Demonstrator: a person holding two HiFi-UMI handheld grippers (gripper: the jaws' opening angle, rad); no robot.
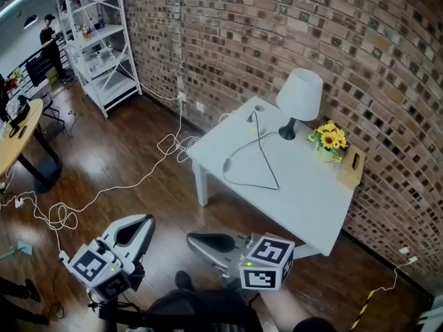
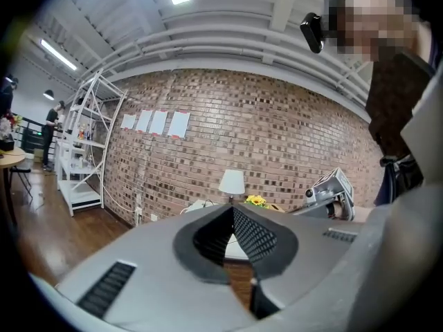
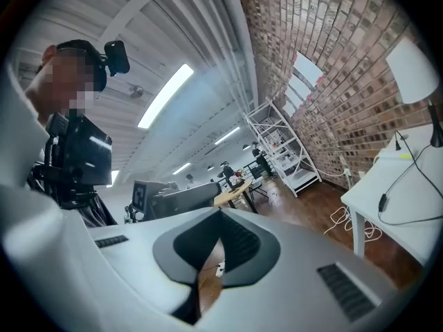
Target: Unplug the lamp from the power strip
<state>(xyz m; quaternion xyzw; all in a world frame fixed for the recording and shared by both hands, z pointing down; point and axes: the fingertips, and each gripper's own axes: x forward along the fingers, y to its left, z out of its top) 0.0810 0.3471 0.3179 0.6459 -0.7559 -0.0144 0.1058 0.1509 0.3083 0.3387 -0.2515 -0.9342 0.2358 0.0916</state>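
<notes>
Across the dark wooden floor point(image 1: 138, 151), the white-shaded table lamp point(image 1: 299, 99) stands on the white rectangular table point(image 1: 304, 199), its black cord point(image 1: 270, 175) looping toward the far corner. My left gripper point(image 1: 142, 221) and right gripper point(image 1: 192, 240) are pinched closed, empty; I should open one before reaching the cord's end.

**Left gripper** point(image 1: 147, 219), the one farther from the table point(image 1: 304, 185): pale grey shell with black ribbed pads point(image 2: 256, 237) lining a teardrop opening and dark slotted vents point(image 2: 104, 289) on its flanks. The left marker cube point(image 1: 97, 265) bears black-and-white squares and a small green light.

**Right gripper** point(image 1: 191, 239): same build, with a matching right marker cube point(image 1: 268, 260).

**Person:** dark clothing point(image 1: 197, 310) and a black head-mounted camera point(image 2: 313, 32).
</notes>
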